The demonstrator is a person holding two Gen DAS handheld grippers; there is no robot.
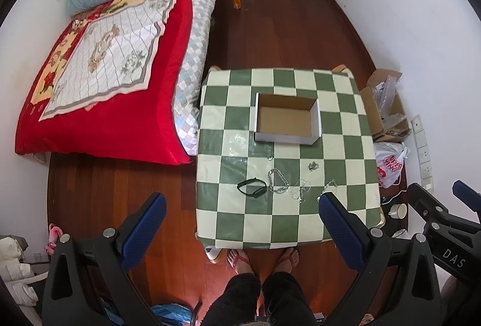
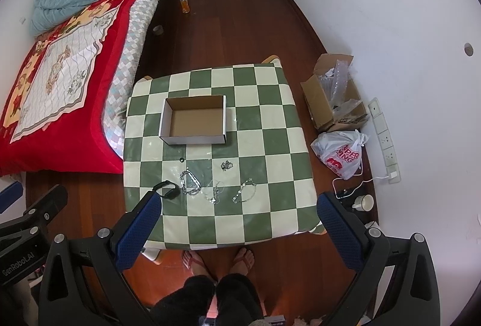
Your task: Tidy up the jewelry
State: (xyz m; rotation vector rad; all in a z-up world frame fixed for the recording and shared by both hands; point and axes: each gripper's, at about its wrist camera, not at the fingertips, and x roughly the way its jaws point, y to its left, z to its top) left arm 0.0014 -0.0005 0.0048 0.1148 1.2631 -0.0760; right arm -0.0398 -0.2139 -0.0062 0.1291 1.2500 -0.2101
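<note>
Both tools held high above the worktop (image 2: 270, 127), looking down; neither touches anything.

Left tool (image 1: 242, 207): jaws spread wide, nothing btwn them. Right tool (image 2: 239, 207): same, wide apart, empty.

Cardboard box (image 2: 195, 121): open-topped, nothing visible inside, sits well ahead of both tools on the checkered cloth. Long axis runs across the tools' view, left-right, slightly skewed in the left wrist view.

Jewelry lies in a loose row btwn box and tools, row running left-right:
- Black band (image 1: 252, 187), closed loop lying flat, long axis left-right; in the right wrist view it's just past the left fingertip (image 2: 144, 214) of the right tool, partly hidden by it.
- Chunky silver chain (image 2: 190, 183), folded loop, long axis pointing away from tools toward box.
- Thin silver chain (image 2: 214, 192), tangled, no clear axis.
- Beaded bracelet (image 2: 245, 190), open loop, tilted diagonal; in the left wrist view mostly behind that tool's right finger.
- Small dark-silver cluster (image 2: 227, 165), farther ahead, nearer box.
- Tiny ring-like piece (image 2: 181, 159), just short of the box's near wall; too small to tell more.
</note>
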